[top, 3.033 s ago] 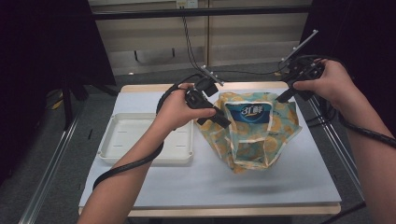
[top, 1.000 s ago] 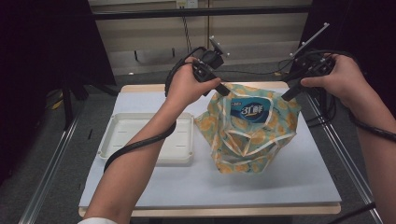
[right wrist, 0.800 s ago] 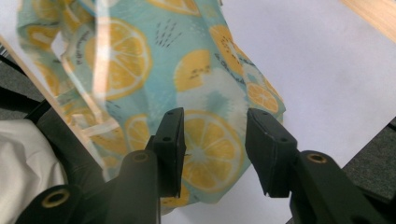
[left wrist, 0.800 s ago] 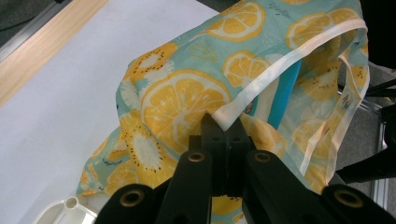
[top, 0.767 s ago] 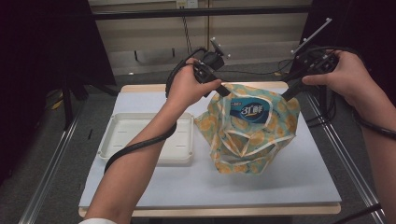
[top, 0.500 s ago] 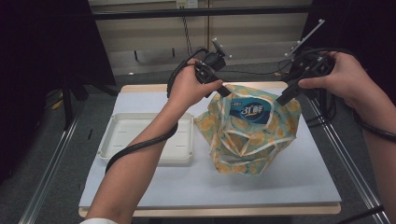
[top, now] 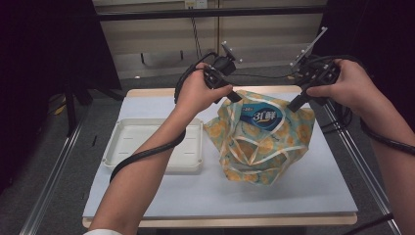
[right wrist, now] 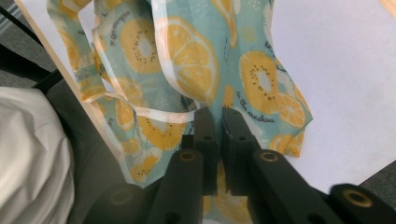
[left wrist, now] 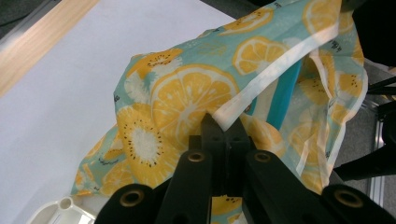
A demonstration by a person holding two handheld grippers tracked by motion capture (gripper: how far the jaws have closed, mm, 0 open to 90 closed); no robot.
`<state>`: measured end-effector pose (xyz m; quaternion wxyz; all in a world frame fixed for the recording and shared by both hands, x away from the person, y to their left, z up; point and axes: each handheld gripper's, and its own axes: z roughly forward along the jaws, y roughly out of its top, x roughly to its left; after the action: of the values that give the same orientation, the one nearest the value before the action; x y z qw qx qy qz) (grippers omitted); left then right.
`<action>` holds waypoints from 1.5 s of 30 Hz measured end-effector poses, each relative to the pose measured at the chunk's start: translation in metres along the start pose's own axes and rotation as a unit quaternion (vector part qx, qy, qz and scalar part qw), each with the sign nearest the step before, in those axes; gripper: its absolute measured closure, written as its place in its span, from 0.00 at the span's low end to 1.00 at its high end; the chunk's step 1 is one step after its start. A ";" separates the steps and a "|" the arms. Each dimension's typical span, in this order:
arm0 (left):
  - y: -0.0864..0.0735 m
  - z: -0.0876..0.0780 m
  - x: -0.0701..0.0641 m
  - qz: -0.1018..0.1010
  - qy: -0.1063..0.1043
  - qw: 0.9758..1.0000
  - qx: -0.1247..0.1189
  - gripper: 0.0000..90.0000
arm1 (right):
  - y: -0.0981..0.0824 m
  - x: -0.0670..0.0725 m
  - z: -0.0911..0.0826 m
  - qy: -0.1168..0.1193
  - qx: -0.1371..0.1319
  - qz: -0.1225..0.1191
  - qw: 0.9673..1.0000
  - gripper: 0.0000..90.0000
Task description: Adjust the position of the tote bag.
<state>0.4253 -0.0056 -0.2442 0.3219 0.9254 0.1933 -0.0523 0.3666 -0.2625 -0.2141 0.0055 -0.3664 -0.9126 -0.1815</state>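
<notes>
A teal cloth bag (top: pixel 264 147) printed with lemon and kiwi slices hangs over the white table top, its bottom resting on it. A blue package (top: pixel 259 116) shows in its open mouth. My left gripper (top: pixel 240 98) is shut on the bag's left rim; in the left gripper view the jaws (left wrist: pixel 223 125) pinch the white-edged hem of the bag (left wrist: pixel 187 98) beside the blue package (left wrist: pixel 285 88). My right gripper (top: pixel 292 106) has just been closing and is shut on the right rim, with the bag's fabric (right wrist: pixel 196 60) between its jaws (right wrist: pixel 215 114).
A white shallow tray (top: pixel 122 147) lies left of the bag on the white mat (top: pixel 293 196). Metal rails run along both sides of the table. Black cables trail from both grippers. The table's far edge is close behind the bag.
Since three seconds ago both hands have risen and the bag hangs taller. In the last second the right gripper's jaws dipped down-left onto the bag's right rim. The left hand stayed put.
</notes>
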 end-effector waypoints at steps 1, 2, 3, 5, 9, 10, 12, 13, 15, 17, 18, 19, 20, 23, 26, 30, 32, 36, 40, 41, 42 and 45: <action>0.000 0.000 0.000 0.002 0.003 1.000 0.001 1.00 | 0.000 0.000 -0.002 0.003 -0.002 0.007 1.000 0.96; -0.001 0.001 0.000 0.001 0.002 1.000 -0.001 1.00 | 0.001 0.000 -0.004 0.004 -0.006 0.007 1.000 0.96; -0.001 0.002 0.001 -0.001 -0.001 1.000 -0.002 1.00 | 0.001 0.000 -0.007 0.006 -0.010 0.006 1.000 0.98; -0.002 0.002 0.002 -0.002 -0.002 1.000 -0.002 1.00 | 0.002 0.000 -0.015 0.019 -0.032 0.005 0.999 1.00; -0.004 0.003 0.003 -0.011 -0.007 1.000 0.000 1.00 | 0.006 -0.004 -0.025 0.017 -0.047 0.016 0.999 1.00; -0.005 0.004 0.003 -0.010 -0.007 1.000 0.000 1.00 | 0.007 -0.006 -0.027 0.014 -0.051 0.020 0.998 1.00; -0.006 0.004 0.004 -0.005 -0.009 1.000 0.003 1.00 | 0.008 -0.011 -0.027 0.014 -0.065 0.028 0.997 1.00; -0.007 0.004 0.004 -0.007 -0.008 1.000 0.002 1.00 | 0.008 -0.015 -0.026 0.011 -0.068 0.033 0.997 1.00; -0.008 0.003 0.005 -0.002 -0.008 1.000 0.002 1.00 | 0.009 -0.019 -0.022 0.010 -0.072 0.041 0.997 1.00; -0.009 0.001 0.006 -0.001 -0.010 1.000 0.005 1.00 | 0.010 -0.023 -0.016 0.009 -0.069 0.047 0.996 1.00; -0.010 0.001 0.006 -0.007 -0.008 1.000 -0.001 1.00 | 0.011 -0.024 -0.012 0.007 -0.064 0.049 0.997 1.00; -0.011 0.000 0.006 -0.008 -0.008 1.000 -0.001 1.00 | 0.011 -0.024 -0.007 0.005 -0.058 0.047 0.997 1.00; -0.012 -0.001 0.008 -0.005 -0.010 1.000 0.002 1.00 | 0.012 -0.024 -0.003 0.006 -0.051 0.046 0.998 1.00; -0.016 -0.003 0.010 -0.008 -0.004 1.000 -0.004 0.97 | 0.012 -0.025 0.009 0.015 -0.043 0.047 0.998 1.00; -0.020 -0.008 0.010 -0.008 0.001 1.000 -0.010 0.89 | 0.012 -0.025 0.019 0.018 -0.034 0.046 0.998 1.00; -0.024 -0.015 0.007 -0.006 0.018 1.000 -0.021 0.65 | 0.011 -0.023 0.024 0.023 -0.022 0.045 0.999 1.00; -0.027 -0.019 0.006 -0.006 0.022 0.999 -0.031 0.57 | 0.011 -0.022 0.025 0.022 -0.017 0.045 0.999 1.00; -0.032 -0.026 0.005 -0.007 0.023 0.999 -0.046 0.40 | 0.010 -0.021 0.027 0.021 -0.014 0.043 0.999 1.00; -0.035 -0.028 0.000 -0.006 0.005 0.998 -0.055 0.29 | 0.011 -0.020 0.028 0.023 -0.012 0.043 0.999 1.00; -0.035 -0.028 -0.001 -0.005 0.003 0.999 -0.052 0.27 | 0.011 -0.020 0.028 0.023 -0.010 0.043 0.999 1.00; -0.035 -0.027 -0.003 -0.004 0.001 0.999 -0.048 0.25 | 0.011 -0.020 0.029 0.022 -0.010 0.041 0.999 1.00; -0.035 -0.024 -0.006 -0.005 -0.005 0.999 -0.041 0.23 | 0.011 -0.019 0.029 0.024 -0.009 0.042 0.999 1.00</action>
<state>0.4054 0.0327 -0.2446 0.3607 0.9100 0.1982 -0.0507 0.3911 -0.2582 -0.2407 0.0312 -0.4002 -0.8942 -0.1981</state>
